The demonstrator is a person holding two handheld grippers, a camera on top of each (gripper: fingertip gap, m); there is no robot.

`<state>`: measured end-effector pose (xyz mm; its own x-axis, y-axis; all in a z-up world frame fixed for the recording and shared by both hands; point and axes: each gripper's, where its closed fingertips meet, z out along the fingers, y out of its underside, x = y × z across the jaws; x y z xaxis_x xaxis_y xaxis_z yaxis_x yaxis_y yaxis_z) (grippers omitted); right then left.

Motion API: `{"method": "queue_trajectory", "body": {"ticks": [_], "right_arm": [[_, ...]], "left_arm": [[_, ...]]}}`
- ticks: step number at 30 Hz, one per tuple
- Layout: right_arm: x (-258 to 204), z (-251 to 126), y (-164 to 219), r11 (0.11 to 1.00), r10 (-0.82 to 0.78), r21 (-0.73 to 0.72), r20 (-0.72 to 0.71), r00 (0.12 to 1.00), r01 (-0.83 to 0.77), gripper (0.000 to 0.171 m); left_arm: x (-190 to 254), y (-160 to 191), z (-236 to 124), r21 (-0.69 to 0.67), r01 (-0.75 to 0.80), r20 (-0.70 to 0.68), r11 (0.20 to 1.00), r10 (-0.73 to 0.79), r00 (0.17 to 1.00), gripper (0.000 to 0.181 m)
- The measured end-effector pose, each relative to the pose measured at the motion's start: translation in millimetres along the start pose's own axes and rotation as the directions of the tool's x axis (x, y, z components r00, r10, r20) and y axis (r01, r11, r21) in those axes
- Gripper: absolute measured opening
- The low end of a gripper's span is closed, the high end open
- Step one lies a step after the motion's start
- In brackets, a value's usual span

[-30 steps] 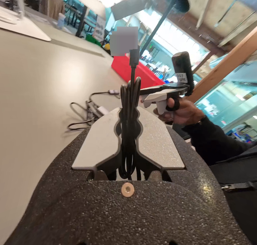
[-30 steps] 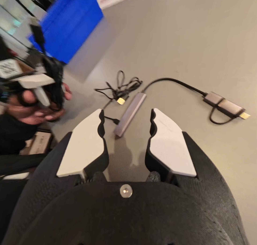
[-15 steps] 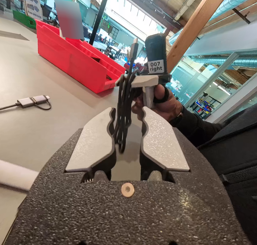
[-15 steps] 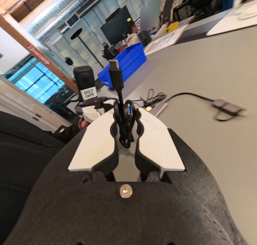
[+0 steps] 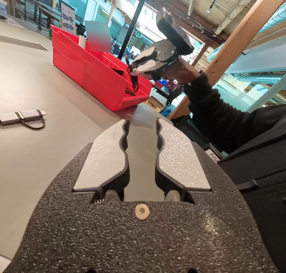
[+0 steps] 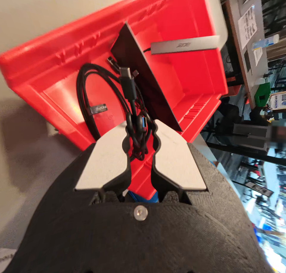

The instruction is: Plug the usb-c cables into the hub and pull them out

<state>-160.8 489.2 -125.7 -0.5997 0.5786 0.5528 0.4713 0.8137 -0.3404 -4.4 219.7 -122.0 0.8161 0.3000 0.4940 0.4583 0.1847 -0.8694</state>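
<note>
My right gripper [image 6: 140,123] is shut on a bundled black usb-c cable [image 6: 137,135], whose plug [image 6: 126,71] points away from me. It holds the bundle above a red bin [image 6: 46,73]. In the left wrist view the right gripper [image 5: 136,67] hangs over the same red bin [image 5: 92,73], with the cable bundle [image 5: 134,82] dangling from it. My left gripper [image 5: 141,123] is open and empty, low over the grey table. A grey hub [image 6: 184,44] lies in the bin's far compartment.
A black divider [image 6: 144,79] splits the bin. A coiled black cable [image 6: 86,95] lies in the near compartment. A grey adapter with a short black loop [image 5: 21,115] lies on the table [image 5: 46,141] at left. A person's dark sleeve [image 5: 216,118] is at right. There is about 30 cm between the tips of the two grippers. The grey hub [image 6: 184,44] lies some 20 cm from my right tips, 40 cm from my left tips.
The cable bundle passed from my left gripper to my right one. The left gripper opened and is now empty. The right gripper swung with the bundle over the red bin.
</note>
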Motion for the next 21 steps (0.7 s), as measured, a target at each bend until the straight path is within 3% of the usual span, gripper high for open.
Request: {"method": "queue_trajectory", "body": {"ticks": [2,5,8,11,16,21], "right_arm": [[-5,14,-1,0.998,-0.048,-0.034,0.021,0.999,0.048,0.034],[-12,10,-16,0.998,0.005,0.063,0.071,0.997,-0.009,0.040],[-22,-8,-28,0.984,0.060,0.162,0.114,0.992,-0.078,0.042],[-51,-39,-52,0.954,0.017,0.293,0.165,0.986,-0.065,0.042],[-165,-69,-116,0.874,-0.118,0.471,0.437,0.891,-0.116,0.044],[-288,-61,-182,0.871,-0.153,0.432,0.691,0.706,-0.234,0.056]], "left_arm": [[0,-1,-1,0.007,-0.011,0.026,1.000,0.011,1.000,0.035],[-6,-4,-10,0.015,-0.033,0.078,0.999,0.032,0.996,0.035],[-17,-8,-27,0.016,-0.046,0.138,0.999,0.043,0.990,0.035],[-32,-11,-47,-0.002,-0.057,0.195,0.998,0.056,0.979,0.035],[-66,-11,-93,-0.096,-0.091,0.339,0.991,0.118,0.933,0.037],[-92,-10,-144,-0.193,-0.096,0.457,0.976,0.176,0.872,0.038]]}}
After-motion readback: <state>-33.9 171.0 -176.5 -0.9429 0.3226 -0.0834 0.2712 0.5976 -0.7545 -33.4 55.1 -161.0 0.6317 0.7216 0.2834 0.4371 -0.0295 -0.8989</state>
